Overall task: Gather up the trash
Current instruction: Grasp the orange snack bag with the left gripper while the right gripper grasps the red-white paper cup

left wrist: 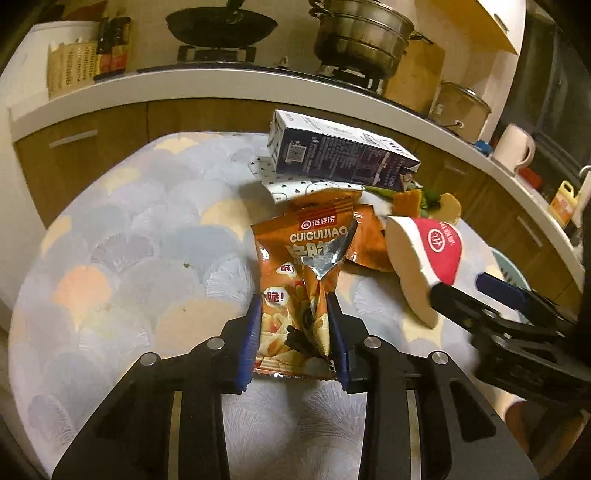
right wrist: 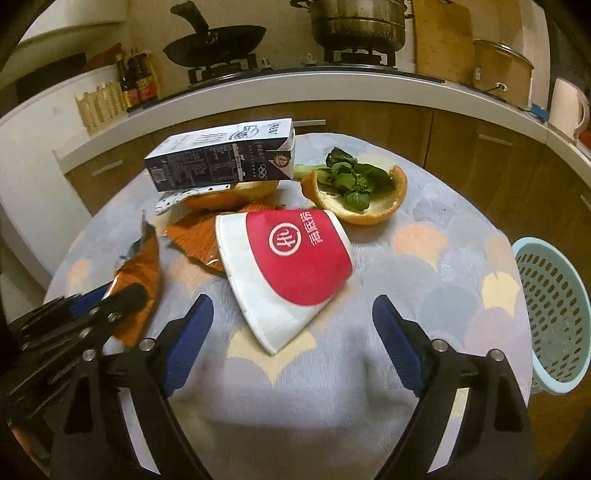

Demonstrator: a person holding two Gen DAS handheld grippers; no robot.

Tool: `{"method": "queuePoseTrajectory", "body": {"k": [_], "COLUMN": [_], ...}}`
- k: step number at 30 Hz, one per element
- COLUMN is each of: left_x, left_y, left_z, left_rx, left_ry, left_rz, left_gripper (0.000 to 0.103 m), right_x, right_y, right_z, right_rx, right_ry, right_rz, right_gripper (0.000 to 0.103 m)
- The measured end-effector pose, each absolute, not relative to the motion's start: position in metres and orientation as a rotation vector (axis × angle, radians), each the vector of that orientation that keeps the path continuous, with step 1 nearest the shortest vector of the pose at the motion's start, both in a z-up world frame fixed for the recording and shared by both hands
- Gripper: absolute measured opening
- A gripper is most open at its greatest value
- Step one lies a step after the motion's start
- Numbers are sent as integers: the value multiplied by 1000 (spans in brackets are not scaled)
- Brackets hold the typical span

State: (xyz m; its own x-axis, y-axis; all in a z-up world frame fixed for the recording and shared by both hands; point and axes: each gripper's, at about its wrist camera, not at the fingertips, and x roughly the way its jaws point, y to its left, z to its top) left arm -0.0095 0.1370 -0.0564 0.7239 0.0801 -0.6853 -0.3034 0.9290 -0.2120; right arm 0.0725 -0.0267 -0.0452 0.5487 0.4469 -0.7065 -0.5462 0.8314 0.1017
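Orange snack wrapper (left wrist: 295,280) sits torn open near the left front of the round table (left wrist: 140,236), foil lining showing. Left gripper (left wrist: 295,314) has its blue pads pressed on both sides of the wrapper's lower half: narrow jaws, clamped on it.

Just right of it, a flattened red-and-white paper cup (right wrist: 291,258) lies on the tablecloth, overlapping a second orange wrapper (right wrist: 195,236). Right gripper (right wrist: 291,314) is spread wide, pads either side of the cup's white corner, not touching it.

Behind those: milk carton (right wrist: 221,158) on its side, propped on an orange peel half (right wrist: 229,195) and a spotted white scrap (right wrist: 173,197). To its right, another peel half (right wrist: 369,212) holding green leaves (right wrist: 351,177).

Light blue perforated basket (right wrist: 554,314) stands beside the table's right edge, lower than the tabletop.

Counter behind has a wok (right wrist: 218,40) and a steel pot (right wrist: 358,22) on the hob.
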Motion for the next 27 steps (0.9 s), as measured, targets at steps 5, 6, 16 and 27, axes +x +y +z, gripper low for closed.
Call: {"method": "queuePoseTrajectory", "body": {"k": [5, 6, 16, 27], "left_x": [-11, -11, -12, -16], "left_y": [141, 140, 136, 112], "left_z": [-55, -55, -56, -48], "left_rx": [-355, -355, -343, -301], "left_ry": [707, 706, 699, 687], "left_rz": [181, 179, 171, 141], "left_gripper": [32, 32, 32, 32], "right_x": [84, 86, 100, 64], "right_y": [-14, -12, -6, -46], "right_z": [-48, -49, -56, -27], "right_rx": [-200, -210, -226, -187], "right_ry": [789, 794, 821, 731], "right_rz": [555, 555, 570, 577], "right_gripper": [90, 90, 77, 76]}}
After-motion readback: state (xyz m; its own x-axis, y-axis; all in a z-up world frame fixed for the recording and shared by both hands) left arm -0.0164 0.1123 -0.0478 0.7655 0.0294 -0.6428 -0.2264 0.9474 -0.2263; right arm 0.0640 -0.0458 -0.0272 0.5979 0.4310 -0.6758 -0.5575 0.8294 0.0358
